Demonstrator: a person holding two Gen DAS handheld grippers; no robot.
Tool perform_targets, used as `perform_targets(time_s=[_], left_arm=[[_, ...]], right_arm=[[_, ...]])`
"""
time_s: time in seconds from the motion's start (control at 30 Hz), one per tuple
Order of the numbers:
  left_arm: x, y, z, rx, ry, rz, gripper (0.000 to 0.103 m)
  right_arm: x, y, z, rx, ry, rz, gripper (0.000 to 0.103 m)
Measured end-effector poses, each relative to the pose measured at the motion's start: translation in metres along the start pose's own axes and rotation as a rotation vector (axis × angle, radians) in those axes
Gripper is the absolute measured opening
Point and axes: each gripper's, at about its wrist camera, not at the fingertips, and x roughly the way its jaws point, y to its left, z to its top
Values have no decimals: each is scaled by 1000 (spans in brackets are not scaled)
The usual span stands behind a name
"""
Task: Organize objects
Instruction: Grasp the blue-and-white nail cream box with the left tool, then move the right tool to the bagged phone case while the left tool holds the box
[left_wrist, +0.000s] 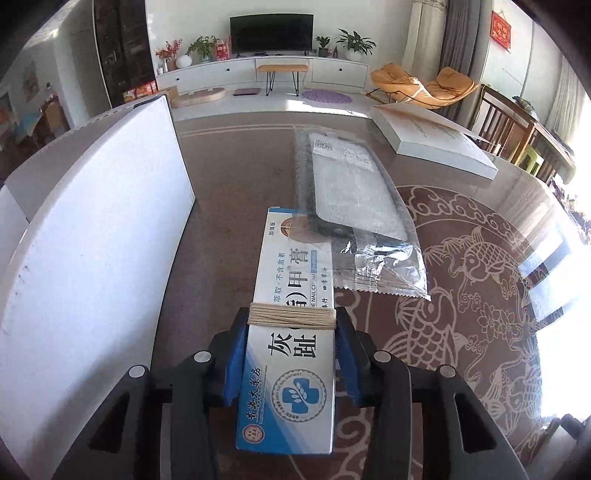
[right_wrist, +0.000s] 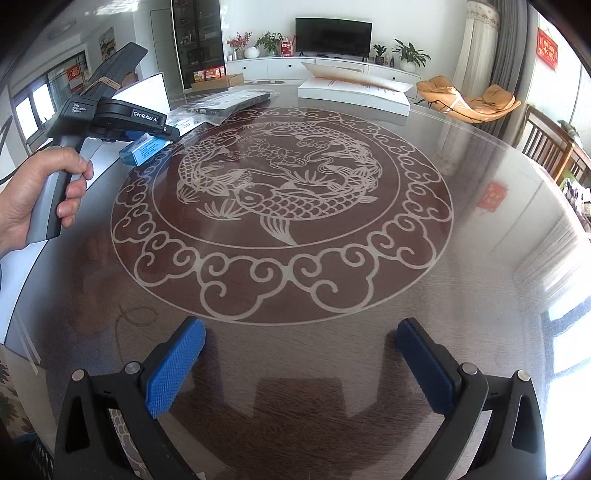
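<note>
My left gripper (left_wrist: 291, 332) has its blue fingers (left_wrist: 236, 369) clamped on the long sides of a blue-and-white ointment box (left_wrist: 291, 354), which has a band of pale string (left_wrist: 291, 315) wound round its middle, level with the fingertips. The box points away from me along the fingers, its far end lying over the near edge of a clear plastic bag (left_wrist: 369, 243) that holds a dark flat item with a grey face; whether box and bag actually touch I cannot tell. The bag lies flat on the round glass worktop (left_wrist: 236, 221), partly over the edge of the carp medallion (left_wrist: 461, 295). An upright white panel (left_wrist: 99, 240) stands to the left of the box, and a flat white carton (left_wrist: 436, 136) sits further back on the right. From the right wrist I see a hand (right_wrist: 33, 199) wrapped round the left gripper's (right_wrist: 147, 146) grey handle, with the box (right_wrist: 142, 149) poking out below its black body, low over the worktop's (right_wrist: 480, 184) left side. My right gripper (right_wrist: 299, 365) hangs over the near part of the worktop with its fingers (right_wrist: 173, 365) spread wide and nothing between them. The carp medallion (right_wrist: 280, 206) fills the middle, bare.
</note>
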Motion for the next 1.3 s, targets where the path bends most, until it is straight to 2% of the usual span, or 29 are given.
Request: perform_targets(time_s=[0.13,0.27,0.3,0.33,0.37,0.53,0.6,0.67,0.9,1.0,1.17,1.3], left_arm=[[-36,-4,-53,-38,-36,-18,44],[-73,-12,-107,-21,-43,-6,46],[-76,-15,-114,1,-40,18,59],[-77,-17,-117,19,-31,43,70],[-76,-17,-118,22,-21,53,87],[-72,-15,-112,34,20,7,90],[-69,-12,-112,35,17,9,99],[-67,-10,-113,26,12,10,103],[-67,-12,-114,30,-11,8,103],[-66,-11,-113,30,-11,7,103],[-67,-11,-113,30,-11,7,103],[-67,-11,-113,30,-11,7,103]], right_arm=[[0,0,0,0,0,0,103],[0,0,0,0,0,0,103],[0,0,0,0,0,0,103],[0,0,0,0,0,0,103],[0,0,0,0,0,0,103],[0,0,0,0,0,0,103],[0,0,0,0,0,0,103],[0,0,0,0,0,0,103],[5,1,4,-30,24,20,103],[25,-3,43,-88,122,60,103],[65,4,159,-50,88,121,103],[118,28,236,50,141,163,103]])
